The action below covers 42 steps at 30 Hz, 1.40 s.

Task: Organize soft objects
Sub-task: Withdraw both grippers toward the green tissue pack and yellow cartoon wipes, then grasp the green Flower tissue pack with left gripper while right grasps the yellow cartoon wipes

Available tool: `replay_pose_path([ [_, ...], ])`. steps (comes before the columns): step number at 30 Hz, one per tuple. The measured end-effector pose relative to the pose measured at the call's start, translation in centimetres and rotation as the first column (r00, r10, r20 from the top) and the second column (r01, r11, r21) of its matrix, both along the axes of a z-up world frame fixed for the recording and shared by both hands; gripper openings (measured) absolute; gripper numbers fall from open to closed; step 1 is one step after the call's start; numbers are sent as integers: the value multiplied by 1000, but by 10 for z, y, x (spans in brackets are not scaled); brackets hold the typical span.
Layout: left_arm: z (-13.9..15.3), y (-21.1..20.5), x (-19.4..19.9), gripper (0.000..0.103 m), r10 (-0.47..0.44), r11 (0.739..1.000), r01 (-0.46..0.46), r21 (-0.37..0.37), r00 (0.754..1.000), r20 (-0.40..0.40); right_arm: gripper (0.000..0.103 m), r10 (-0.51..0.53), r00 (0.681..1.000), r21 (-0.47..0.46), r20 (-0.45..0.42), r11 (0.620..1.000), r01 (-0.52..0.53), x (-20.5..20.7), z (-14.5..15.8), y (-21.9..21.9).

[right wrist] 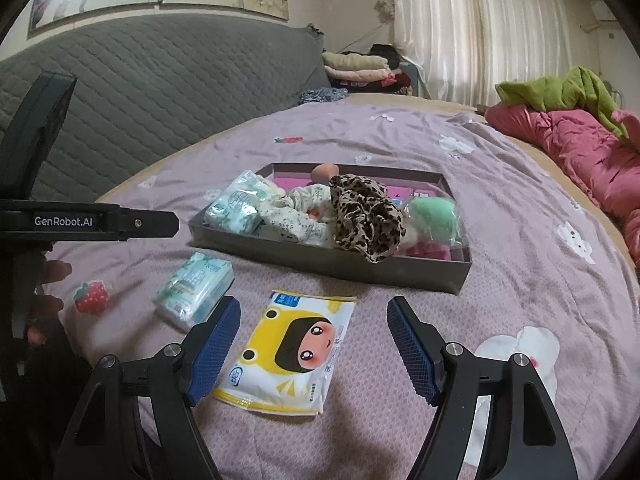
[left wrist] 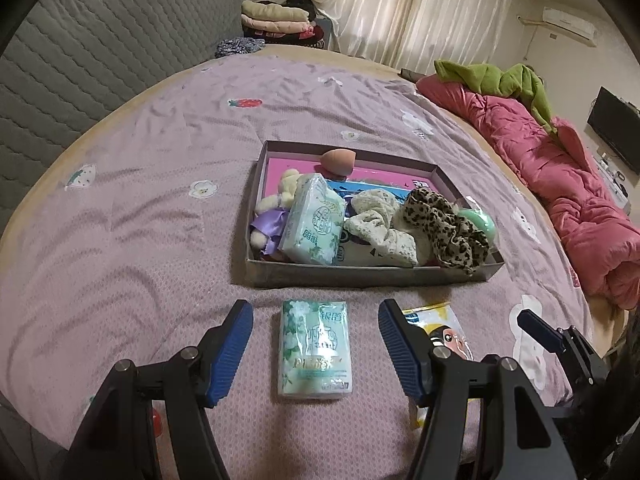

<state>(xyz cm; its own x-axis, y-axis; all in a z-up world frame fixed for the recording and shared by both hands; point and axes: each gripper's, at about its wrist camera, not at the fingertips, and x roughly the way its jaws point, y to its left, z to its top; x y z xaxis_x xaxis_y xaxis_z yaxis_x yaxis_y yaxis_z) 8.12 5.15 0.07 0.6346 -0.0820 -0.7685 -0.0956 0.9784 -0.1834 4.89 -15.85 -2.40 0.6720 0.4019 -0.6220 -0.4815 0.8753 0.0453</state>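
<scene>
Left tongs [left wrist: 316, 344] hanging wide open, empty, straddling green tissue pack [left wrist: 315, 350]; right tongs [right wrist: 314, 344] gaping empty over yellow wipes pack [right wrist: 290, 350]. Squeezing packs mid-width, lifting into box [left wrist: 360, 274].

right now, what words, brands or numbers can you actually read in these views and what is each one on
"GenRobot.AI" - white lettering on the black bar of the left gripper, seen from the right wrist view.
Green tissue pack on the bed: printed characters, too blurred to read.
Yellow wipes pack with the cartoon face: small blue label and fine print, too small to read.
Tissue pack in the box: round emblem and characters, unreadable.
</scene>
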Motion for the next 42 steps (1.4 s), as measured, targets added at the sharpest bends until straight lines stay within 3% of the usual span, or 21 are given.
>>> replay_pose_path([
  [17, -24, -5, -11, 65, -35, 999, 35, 4, 996, -82, 77, 11, 999, -54, -41, 998, -13, -10, -7, 18],
  [42, -63, -13, 7, 65, -36, 999, 42, 28, 984, -172, 78, -22, 985, -148, -173, 989, -4, 28, -68, 46],
])
